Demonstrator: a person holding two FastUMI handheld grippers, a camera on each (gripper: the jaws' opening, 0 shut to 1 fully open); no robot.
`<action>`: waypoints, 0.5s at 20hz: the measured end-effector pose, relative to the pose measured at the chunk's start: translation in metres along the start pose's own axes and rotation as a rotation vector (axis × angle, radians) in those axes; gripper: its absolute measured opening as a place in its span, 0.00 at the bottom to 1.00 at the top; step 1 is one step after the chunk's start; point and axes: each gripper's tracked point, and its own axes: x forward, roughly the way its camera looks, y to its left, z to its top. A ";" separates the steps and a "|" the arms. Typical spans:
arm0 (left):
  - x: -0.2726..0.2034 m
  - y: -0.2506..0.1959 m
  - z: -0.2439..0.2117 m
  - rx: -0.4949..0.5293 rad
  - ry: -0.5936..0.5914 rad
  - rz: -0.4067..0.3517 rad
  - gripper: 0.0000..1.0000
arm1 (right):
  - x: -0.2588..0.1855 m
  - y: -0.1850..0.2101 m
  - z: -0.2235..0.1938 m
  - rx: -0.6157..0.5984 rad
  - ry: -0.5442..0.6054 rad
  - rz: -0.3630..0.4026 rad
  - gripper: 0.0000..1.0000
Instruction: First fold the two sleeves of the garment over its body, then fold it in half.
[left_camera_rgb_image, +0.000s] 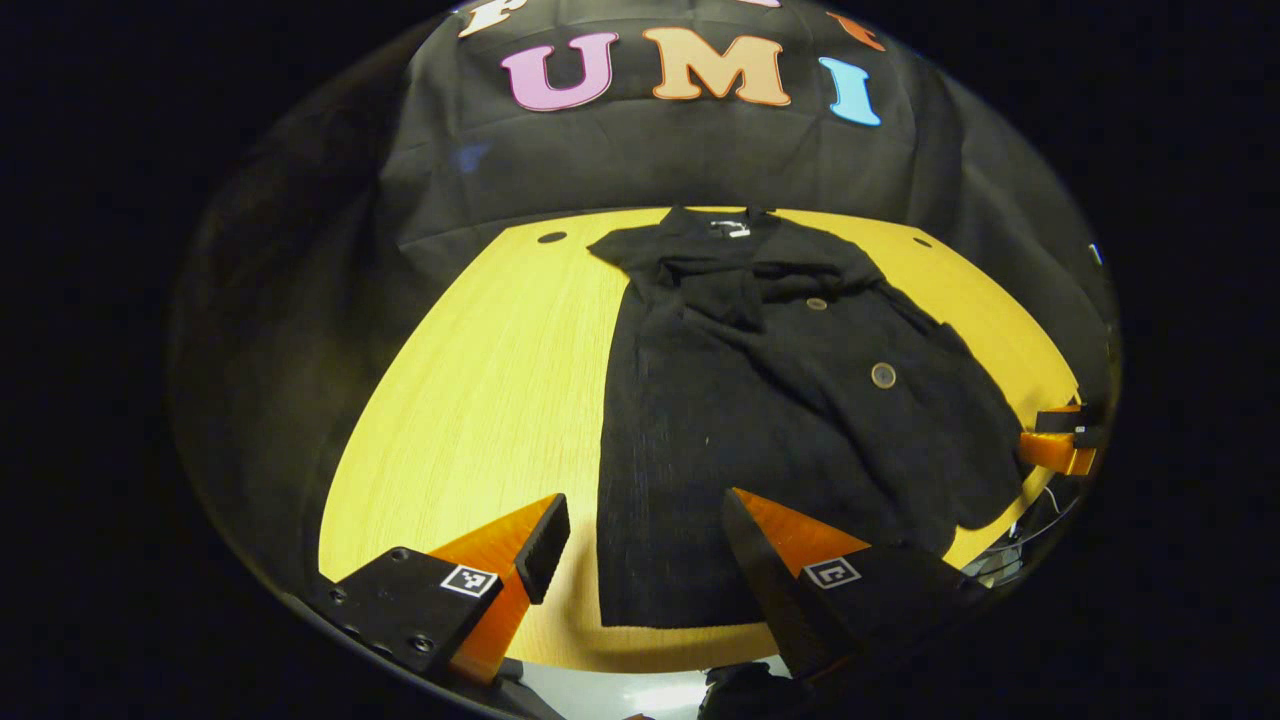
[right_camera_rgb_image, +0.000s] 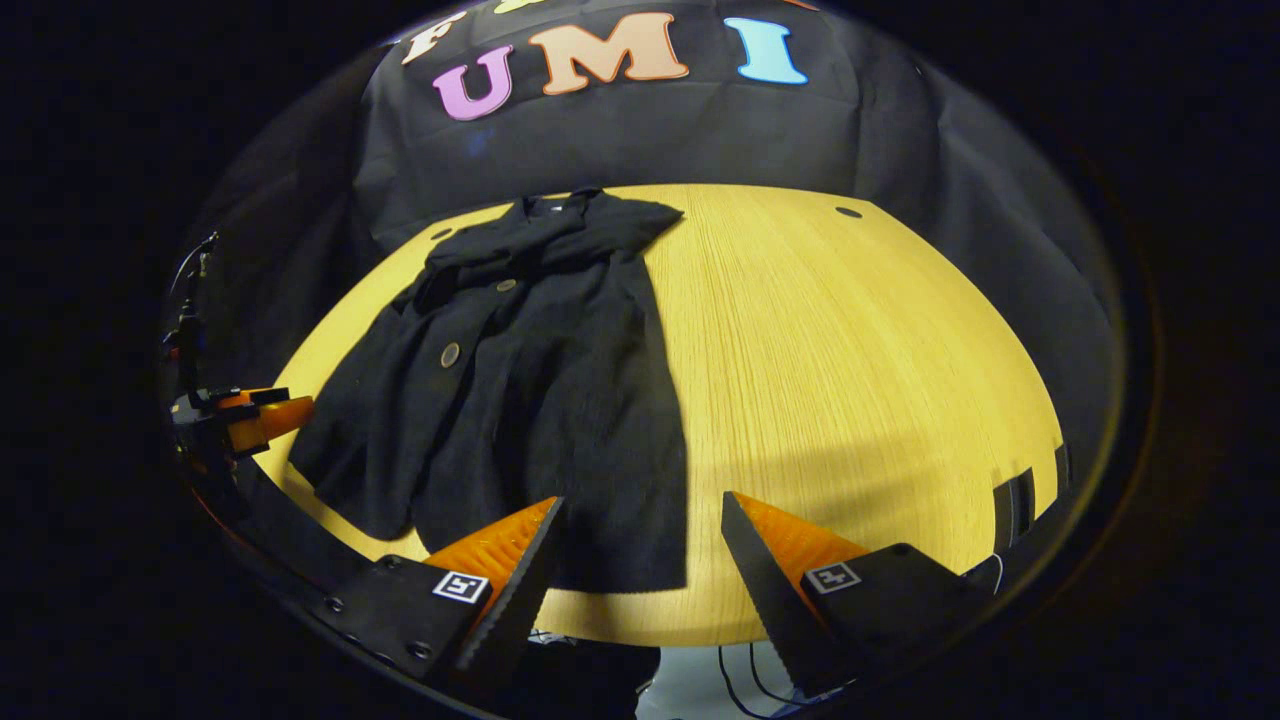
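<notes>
On the yellow wood-grain table (left_camera_rgb_image: 470, 400), a black buttoned cardigan (left_camera_rgb_image: 760, 400) lies flat with its collar toward the booth's back wall at 12 o'clock and its hem at the near edge at 6 o'clock. Both sleeves appear already folded across the body; two round buttons (left_camera_rgb_image: 883, 375) show on the front, and the cloth over the chest is bunched and creased. In the left gripper view, the left gripper (left_camera_rgb_image: 645, 555) hangs above the near hem, jaws spread, one finger over bare table at 7 o'clock and the other over the fabric at 5 o'clock, pinching nothing. In the right gripper view, the right gripper (right_camera_rgb_image: 640, 555) hangs over the hem's other corner, jaws likewise spread and empty, with the cardigan (right_camera_rgb_image: 530, 400) extending from 11 o'clock toward 7 o'clock and open table (right_camera_rgb_image: 850, 380) at 2 o'clock. Judged from this layout, the remaining step is the half fold, hem to collar. Risks: a jaw closing on the top layer alone would lift it and leave the lower layer behind; uneven lift between the two corners would skew the fold; dragging the hem forward could pull the loose, rumpled sleeves out of place; a grasp set too close to the near table edge could let the hem slip off.
</notes>
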 end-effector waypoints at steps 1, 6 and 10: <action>0.002 0.002 -0.007 -0.007 0.007 0.000 0.95 | 0.001 0.001 -0.004 -0.003 0.010 -0.007 0.94; 0.002 0.002 -0.020 -0.053 0.008 -0.038 0.95 | -0.001 0.011 -0.016 -0.033 0.027 -0.044 0.92; 0.002 -0.011 -0.019 0.031 -0.043 -0.125 0.89 | 0.001 0.027 -0.016 -0.060 0.027 -0.014 0.64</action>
